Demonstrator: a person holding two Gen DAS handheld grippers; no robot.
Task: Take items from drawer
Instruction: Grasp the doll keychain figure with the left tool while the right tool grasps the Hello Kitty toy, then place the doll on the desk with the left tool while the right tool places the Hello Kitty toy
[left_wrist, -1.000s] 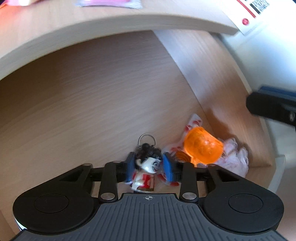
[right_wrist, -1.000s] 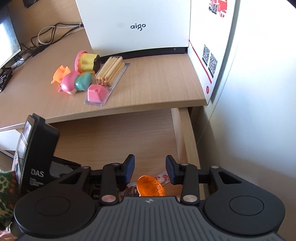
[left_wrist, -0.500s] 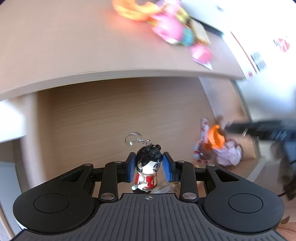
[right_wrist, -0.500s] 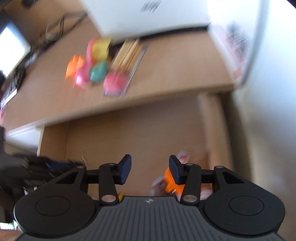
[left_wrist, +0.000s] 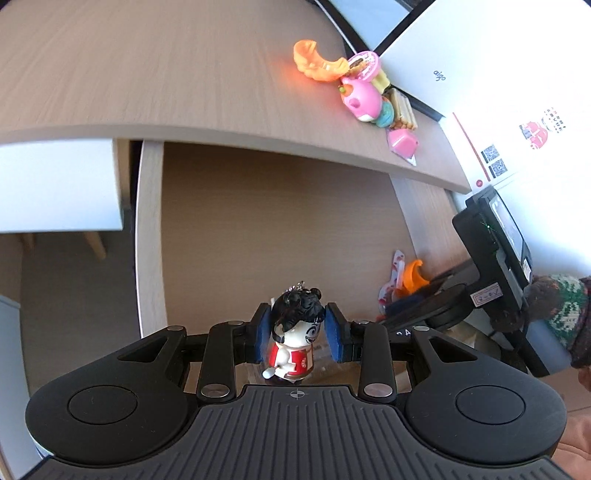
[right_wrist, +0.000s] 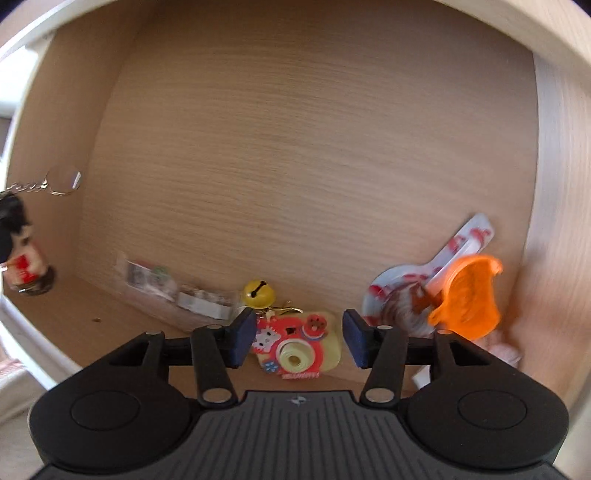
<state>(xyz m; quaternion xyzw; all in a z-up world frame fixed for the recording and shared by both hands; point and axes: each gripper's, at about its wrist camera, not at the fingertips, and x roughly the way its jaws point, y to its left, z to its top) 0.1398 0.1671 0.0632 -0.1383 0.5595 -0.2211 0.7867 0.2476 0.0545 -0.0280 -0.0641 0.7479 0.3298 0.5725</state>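
Observation:
My left gripper is shut on a doll keychain with black hair and a red outfit, held above the open wooden drawer. The same keychain shows at the left edge of the right wrist view, its ring hanging free. My right gripper is open, low inside the drawer, with a yellow toy camera lying between its fingers. A yellow bell sits just behind the camera. An orange toy and a red-and-white wrapper lie in the drawer's right corner.
On the desktop lie an orange toy, pink and yellow toys and a pink packet, next to a white box. A clear packet rests against the drawer's front wall. A knitted sleeve shows at right.
My left gripper has lifted the doll keychain up out of the drawer. My right gripper has dropped down into the drawer and now straddles the yellow toy camera.

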